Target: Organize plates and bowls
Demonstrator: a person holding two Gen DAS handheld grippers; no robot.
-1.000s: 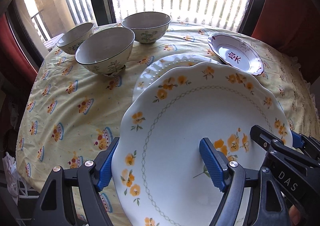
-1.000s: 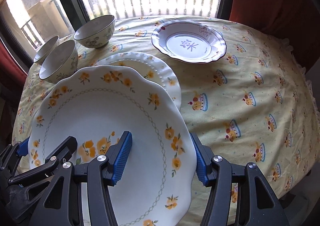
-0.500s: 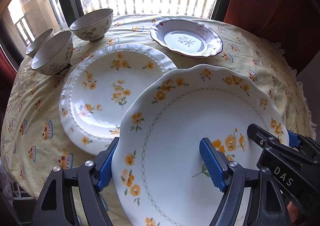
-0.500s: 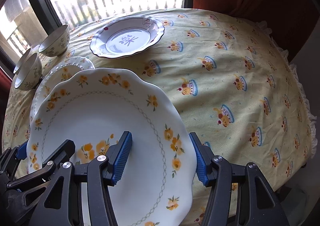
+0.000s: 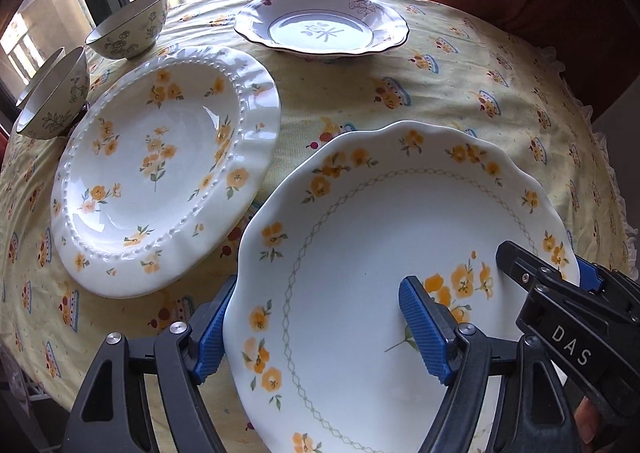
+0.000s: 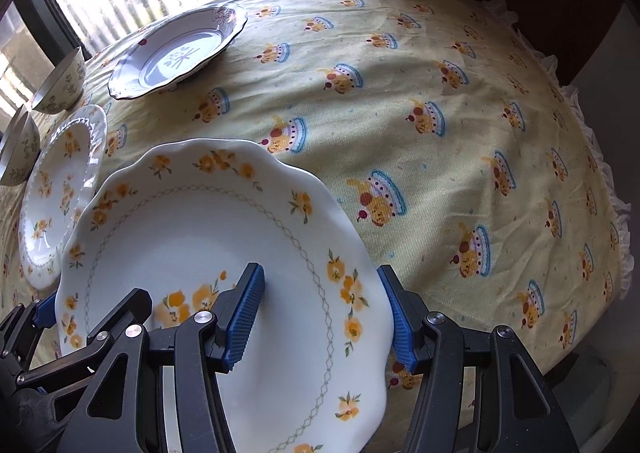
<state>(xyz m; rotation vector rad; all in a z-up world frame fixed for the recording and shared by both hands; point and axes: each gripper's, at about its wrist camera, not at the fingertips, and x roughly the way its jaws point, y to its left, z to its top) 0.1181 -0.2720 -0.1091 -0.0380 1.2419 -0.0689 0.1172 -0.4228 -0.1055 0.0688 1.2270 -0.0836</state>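
Observation:
A large white scalloped plate (image 5: 380, 253) with yellow flowers hangs just above the yellow tablecloth, held between both grippers. My left gripper (image 5: 316, 333) is shut on its left rim, one blue pad under the edge and one on the plate's face. My right gripper (image 6: 322, 317) is shut on the opposite rim of the same plate (image 6: 208, 245). To the left, a beaded-rim flowered plate (image 5: 160, 173) lies on the cloth, apart from the held plate. A deep plate with a dark rim and a character (image 5: 320, 29) sits at the back. Three patterned bowls (image 5: 128, 29) stand at the far left.
The round table's yellow cloth (image 6: 440, 133) with cake prints stretches to a frilled edge (image 6: 600, 181) on the right. A bright window with dark frames runs behind the table. Red fabric hangs at the back right.
Both grippers carried the large plate to the right and slightly down. The beaded-rim plate, half covered a second ago, now lies fully uncovered to its left. Both grips are unchanged.

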